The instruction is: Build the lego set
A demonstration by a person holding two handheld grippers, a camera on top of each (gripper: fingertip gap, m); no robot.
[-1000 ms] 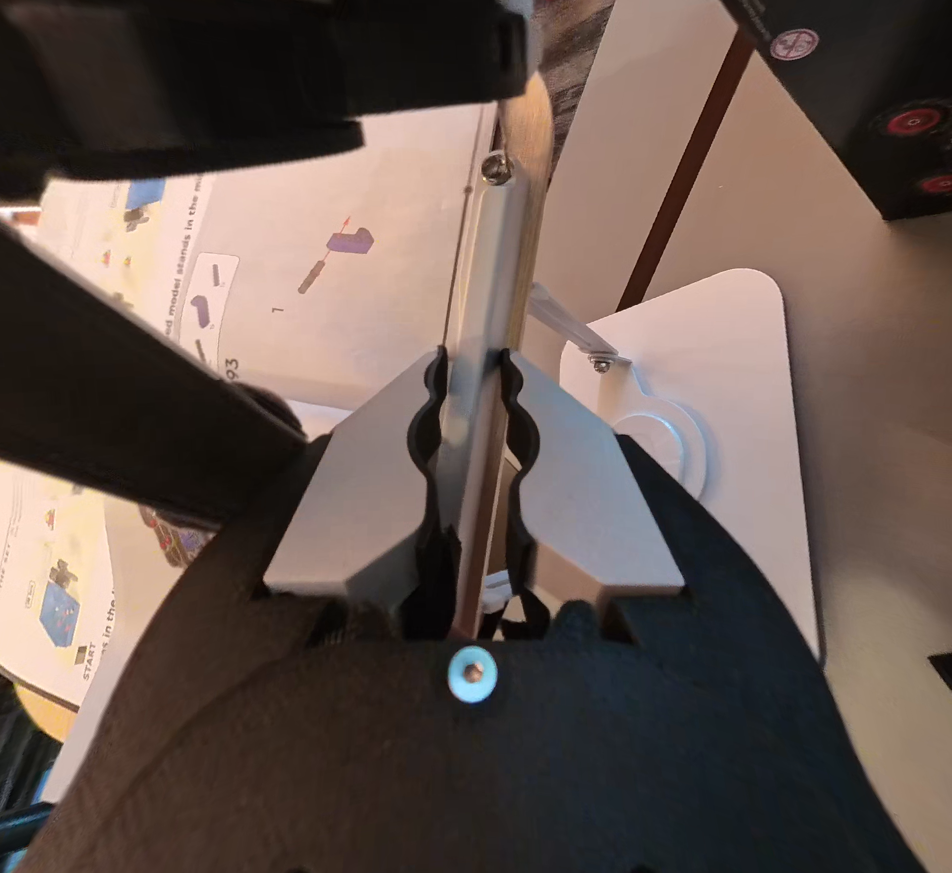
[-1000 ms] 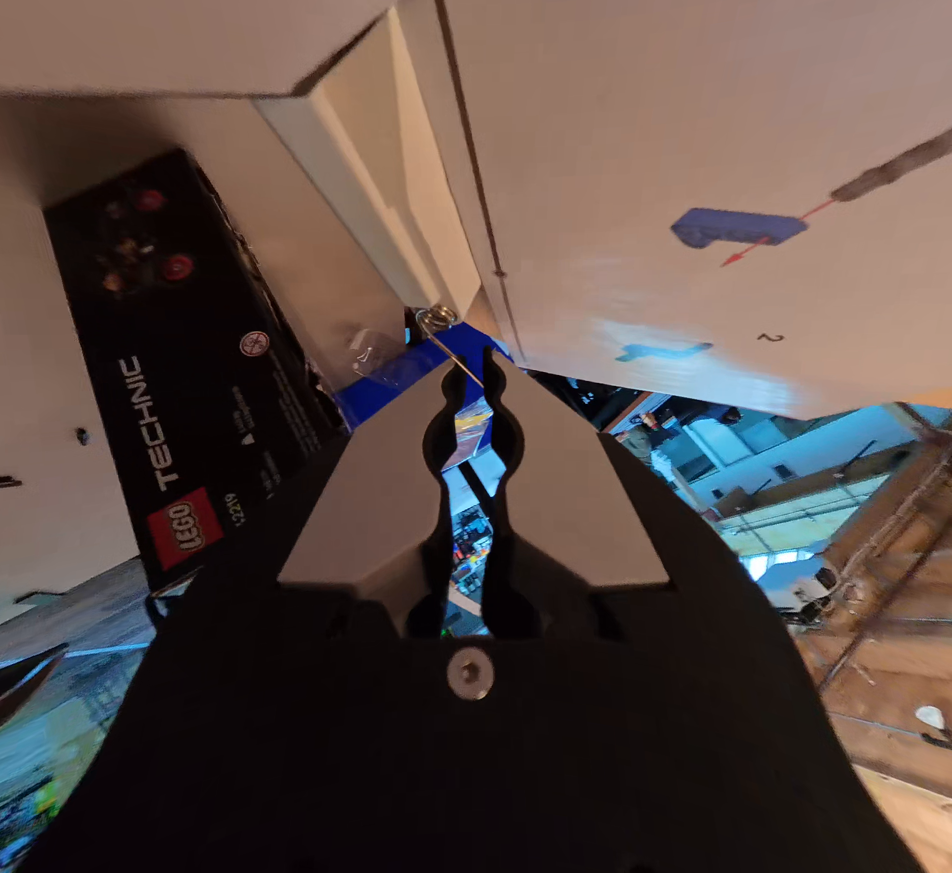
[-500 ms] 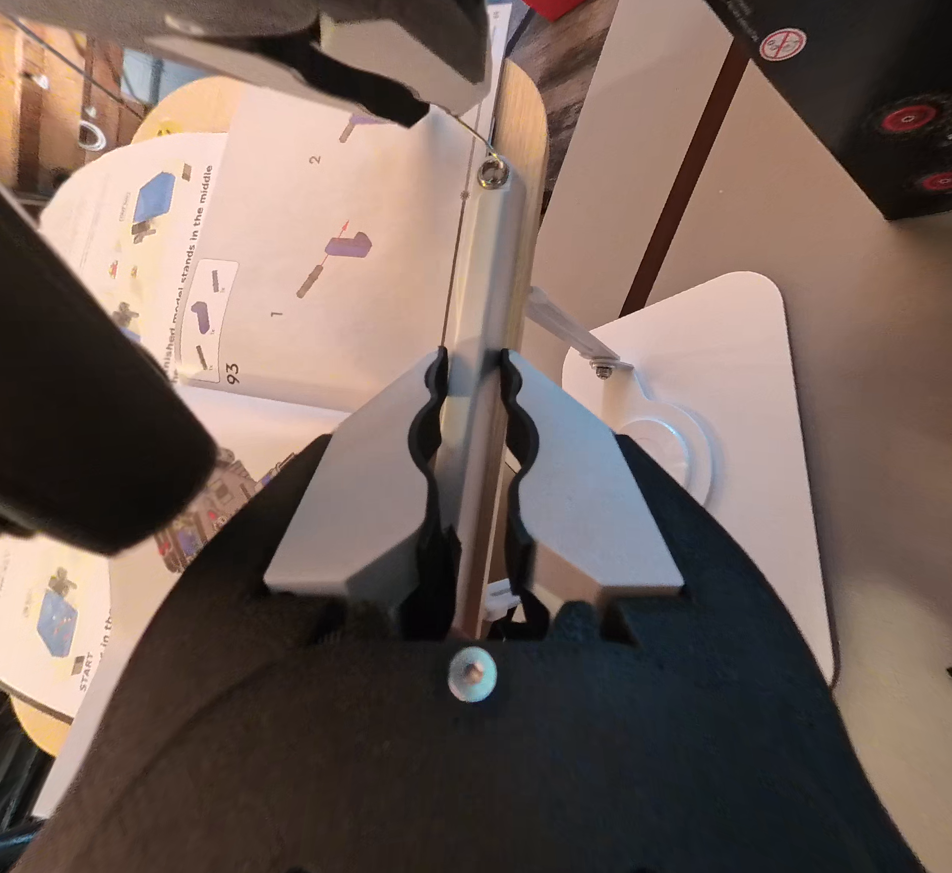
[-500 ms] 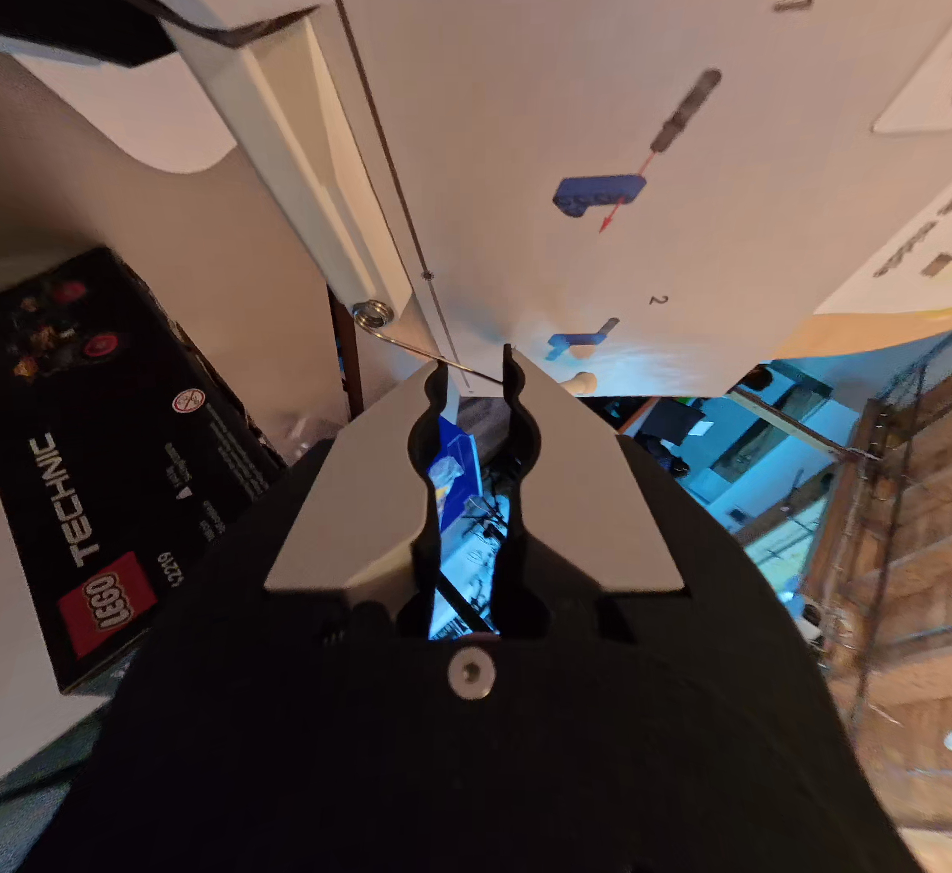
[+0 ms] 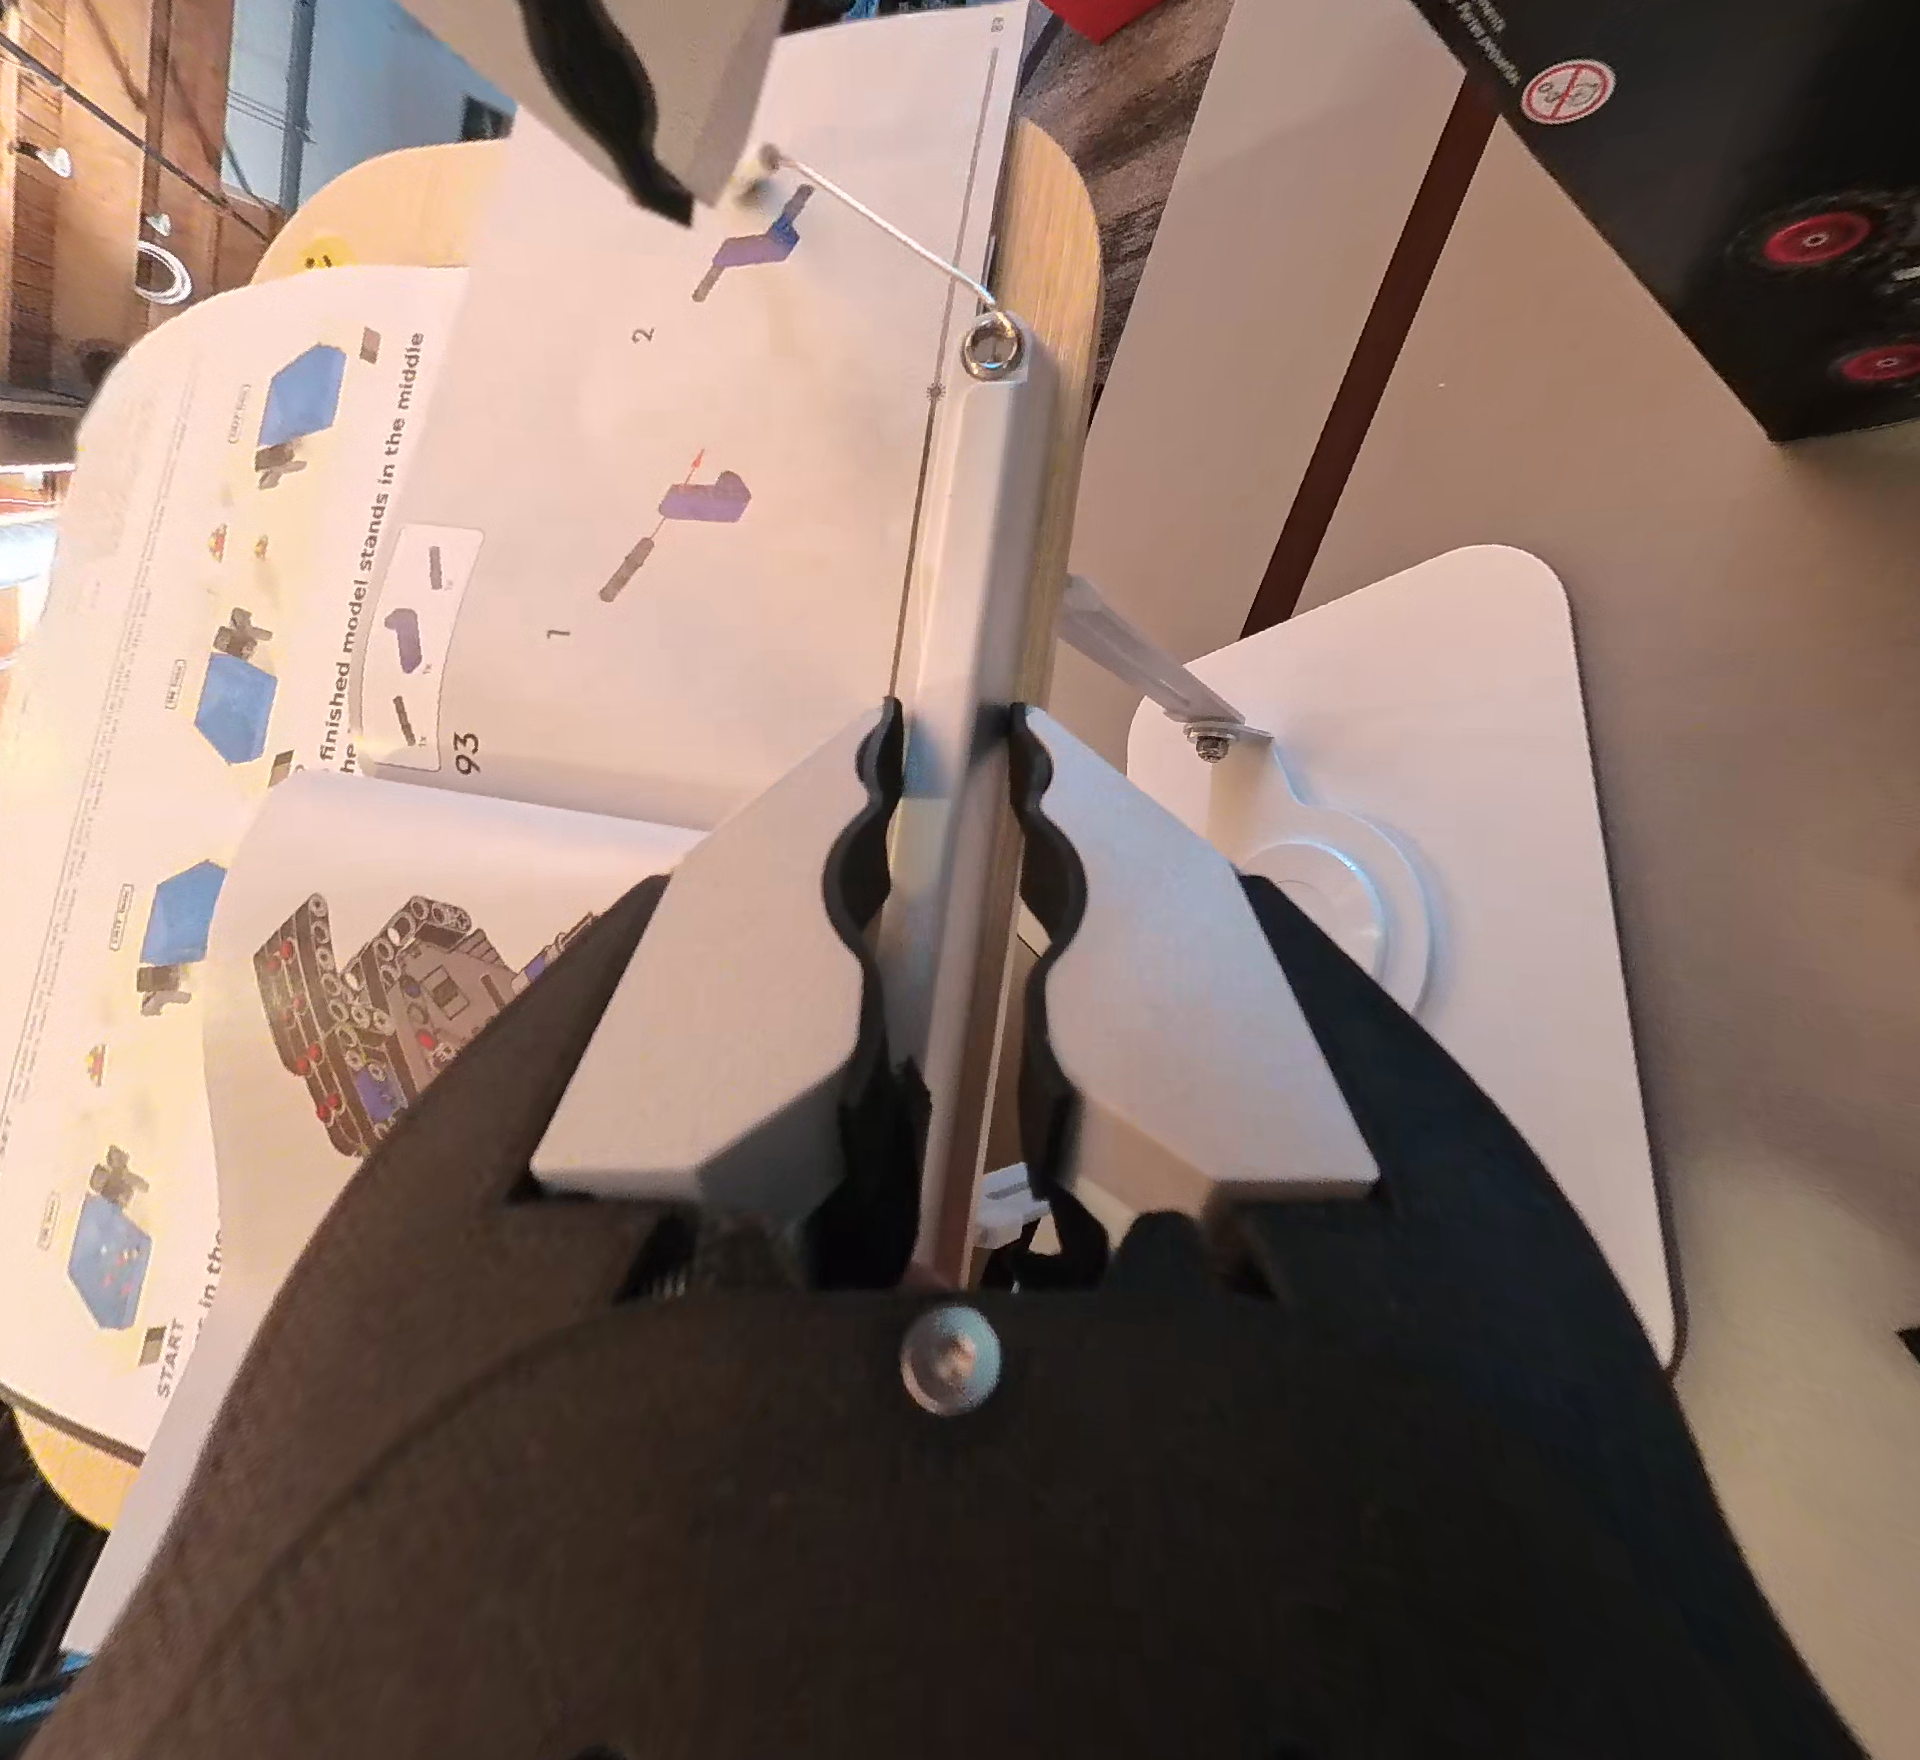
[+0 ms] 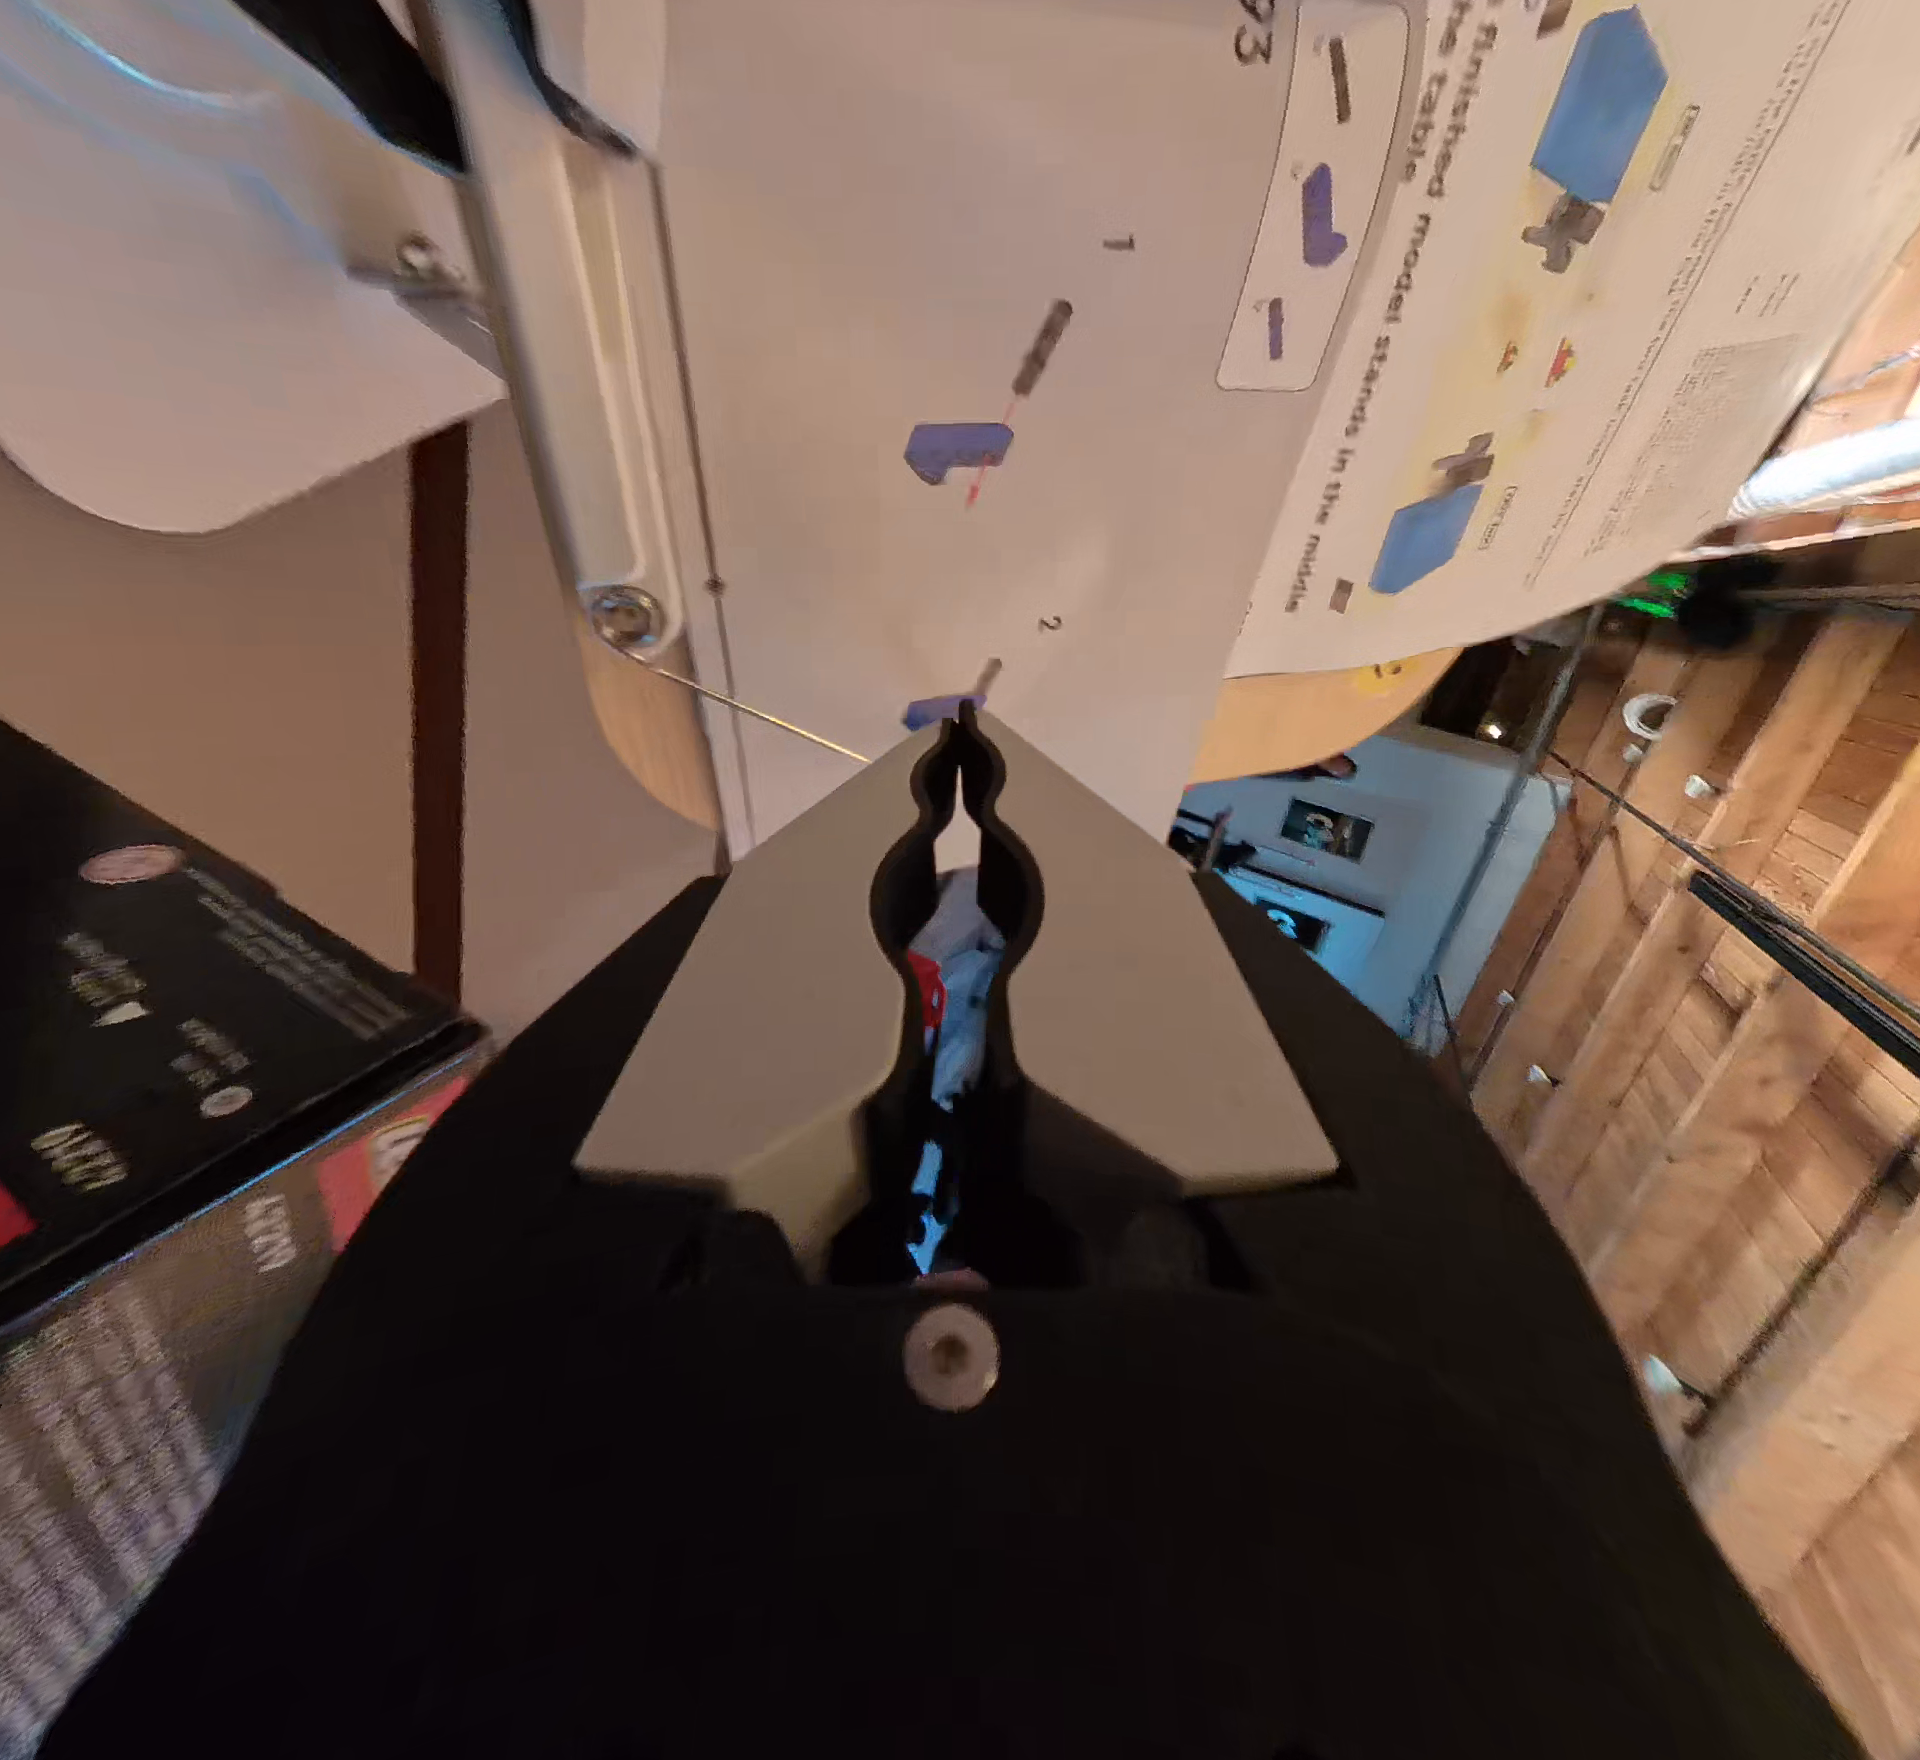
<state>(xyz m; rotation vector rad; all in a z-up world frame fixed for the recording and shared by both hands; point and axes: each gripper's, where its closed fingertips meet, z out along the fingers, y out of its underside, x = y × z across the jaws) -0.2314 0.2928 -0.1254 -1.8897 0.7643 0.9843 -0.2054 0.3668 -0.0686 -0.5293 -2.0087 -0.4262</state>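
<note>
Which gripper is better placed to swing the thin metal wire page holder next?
Right gripper: its fingers pinch the thin metal wire page holder at its free end. Left gripper is clamped on the white stand ledge.

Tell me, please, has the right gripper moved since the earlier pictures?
Yes. In the left wrist view, the right gripper has retreated upward along the white instruction booklet, beyond the silver stand's eyelet screw.

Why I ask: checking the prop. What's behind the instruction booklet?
A light wooden board stands behind the instruction booklet. Only its rounded edges show; the pages cover the rest.
</note>
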